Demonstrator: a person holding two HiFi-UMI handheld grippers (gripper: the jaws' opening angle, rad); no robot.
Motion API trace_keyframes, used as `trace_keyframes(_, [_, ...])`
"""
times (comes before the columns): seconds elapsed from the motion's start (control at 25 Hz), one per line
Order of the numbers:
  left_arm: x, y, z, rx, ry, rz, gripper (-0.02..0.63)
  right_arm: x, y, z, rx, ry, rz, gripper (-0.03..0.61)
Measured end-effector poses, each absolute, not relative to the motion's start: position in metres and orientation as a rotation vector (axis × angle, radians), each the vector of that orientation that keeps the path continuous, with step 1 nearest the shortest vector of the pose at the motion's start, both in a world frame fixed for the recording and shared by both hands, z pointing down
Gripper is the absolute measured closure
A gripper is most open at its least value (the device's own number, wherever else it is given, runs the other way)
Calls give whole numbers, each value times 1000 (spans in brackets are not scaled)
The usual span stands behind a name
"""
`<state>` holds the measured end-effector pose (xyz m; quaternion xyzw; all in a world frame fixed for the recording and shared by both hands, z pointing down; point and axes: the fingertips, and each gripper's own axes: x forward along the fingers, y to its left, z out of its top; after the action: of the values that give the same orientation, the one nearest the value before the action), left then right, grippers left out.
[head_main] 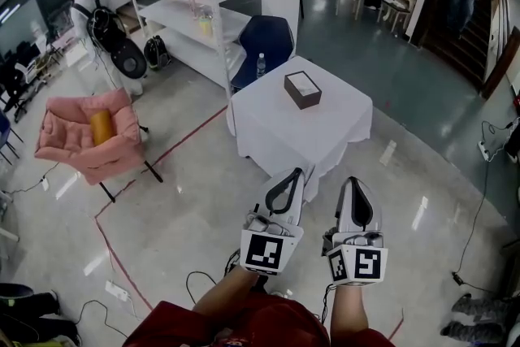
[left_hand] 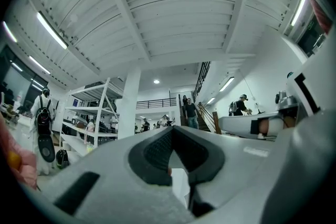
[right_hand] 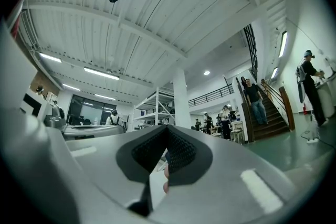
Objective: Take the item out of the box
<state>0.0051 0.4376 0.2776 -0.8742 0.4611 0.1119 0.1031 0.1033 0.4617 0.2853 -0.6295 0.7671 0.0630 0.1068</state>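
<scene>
A small dark brown box [head_main: 302,88] with a pale top stands on a table draped in white cloth [head_main: 276,134], ahead of me in the head view. Whatever is inside it cannot be made out from here. My left gripper [head_main: 299,171] and right gripper [head_main: 355,181] are held side by side above the floor, short of the table's near edge, both pointing toward it. In the left gripper view the left gripper [left_hand: 173,129] has its jaws together with nothing between them. The right gripper [right_hand: 168,127] looks the same in its own view, shut and empty.
A pink chair [head_main: 89,134] stands on the left. White shelving [head_main: 187,12] and a blue chair [head_main: 264,41] are behind the table, with a water bottle [head_main: 261,63] at its far corner. Cables and a red tape line [head_main: 122,256] cross the floor. People stand at the back by stairs [head_main: 471,36].
</scene>
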Motion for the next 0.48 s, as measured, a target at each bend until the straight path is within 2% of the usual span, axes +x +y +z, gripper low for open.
trace_keyframes(0.48, [-39,332,285,-2599,1374,339,611,56,356,290,-1873,2280,194,578])
